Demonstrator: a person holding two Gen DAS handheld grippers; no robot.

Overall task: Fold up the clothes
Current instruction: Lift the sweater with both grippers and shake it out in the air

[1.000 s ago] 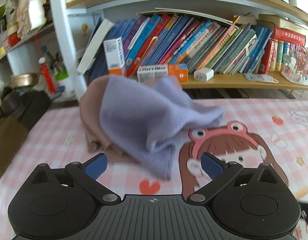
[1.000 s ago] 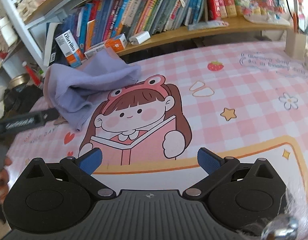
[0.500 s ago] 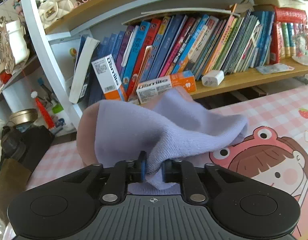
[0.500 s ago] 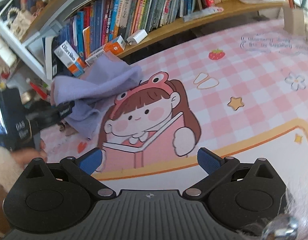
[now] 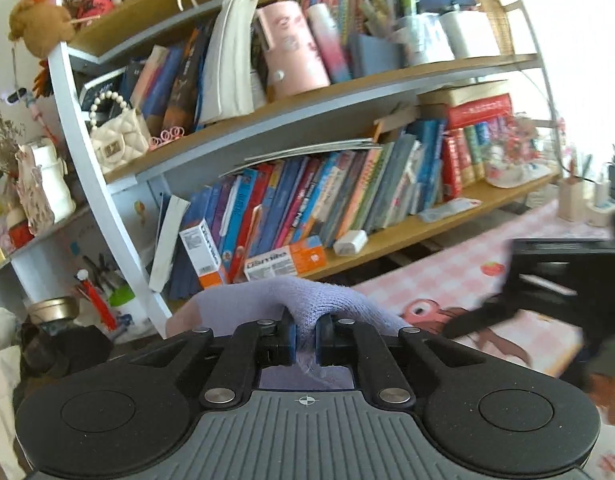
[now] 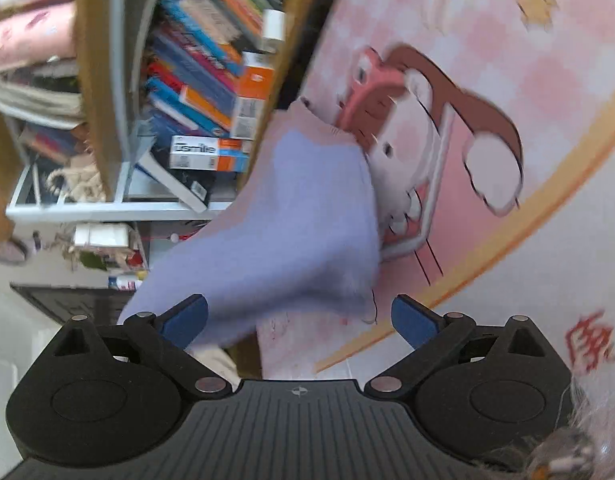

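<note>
A lavender knit garment with a pink inner side is pinched at a fold between the blue pads of my left gripper, which is shut on it and holds it above the table. In the right wrist view, which is rolled sideways, the same garment hangs blurred in front of my right gripper. That gripper stands open, and the cloth's lower edge reaches down between its fingers without being clamped. The blurred black housing of the right tool shows at the right of the left wrist view.
A pink checked table mat with a cartoon girl covers the table. Right behind it stands a crowded bookshelf, with toothpaste boxes on its lowest board. Bags and clutter lie at the left on the floor.
My left gripper closed on the lavender garment and lifted it off the mat. My right gripper rolled sideways and came close to the hanging cloth, still open.
</note>
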